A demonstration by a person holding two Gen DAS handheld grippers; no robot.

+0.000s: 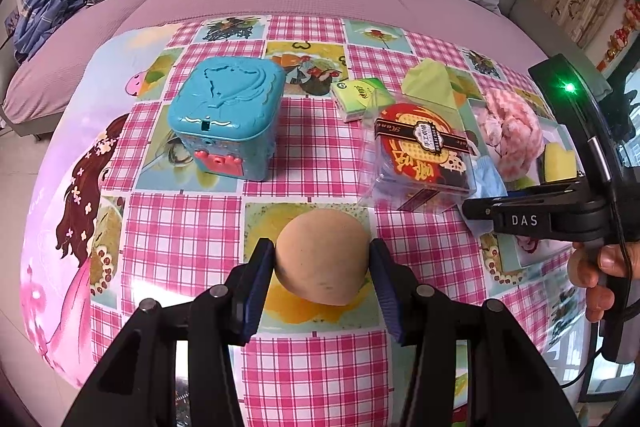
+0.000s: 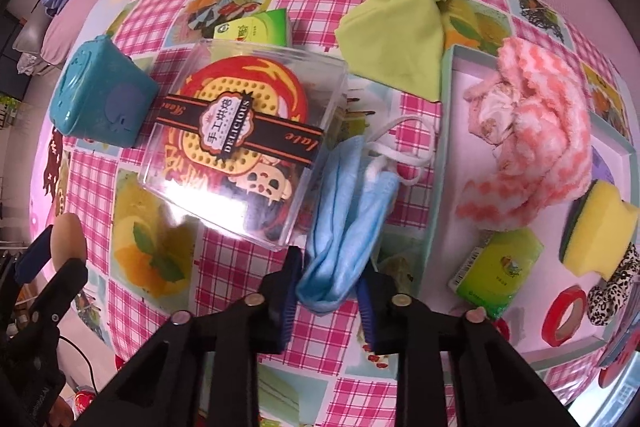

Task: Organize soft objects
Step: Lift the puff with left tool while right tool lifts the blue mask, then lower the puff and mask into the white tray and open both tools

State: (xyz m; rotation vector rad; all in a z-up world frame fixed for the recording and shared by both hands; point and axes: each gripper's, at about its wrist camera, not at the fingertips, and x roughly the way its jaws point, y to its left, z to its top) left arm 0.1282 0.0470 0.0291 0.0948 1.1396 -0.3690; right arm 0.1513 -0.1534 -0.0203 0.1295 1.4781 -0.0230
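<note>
The left tongs [image 1: 322, 263] are closed on a tan sponge [image 1: 322, 259], both pads pressed against its sides, and it hangs just above the table [image 1: 180, 239] with nothing else between the fingers. The right tongs [image 2: 330, 291] straddle the near end of a blue mask [image 2: 348, 215]; the pads sit narrow on either side of the crumpled cloth, though whether they are actually pinching it cannot be told from either view (the mask's lower fold hides the contact).

The mask's long axis runs almost straight ahead from the right tongs, tilting slightly right, its white ear loops trailing at the far end. A clear box [image 2: 244, 147] lies just ahead and left of those tongs, touching or nearly touching the mask's left edge.

What the next move likely turns on is the tray [image 2: 444, 131]: it lies to the right of the right tongs, its near wall just beside the mask, already holding a pink cloth [image 2: 536, 131], a yellow sponge [image 2: 596, 223] and a green pack [image 2: 500, 267]. The right tongs are far nearer to it; the left tongs, with the tan sponge, would have to cross past the clear box to reach it. A green cloth [image 2: 396, 43] waits ahead of the tray's far corner.
</note>
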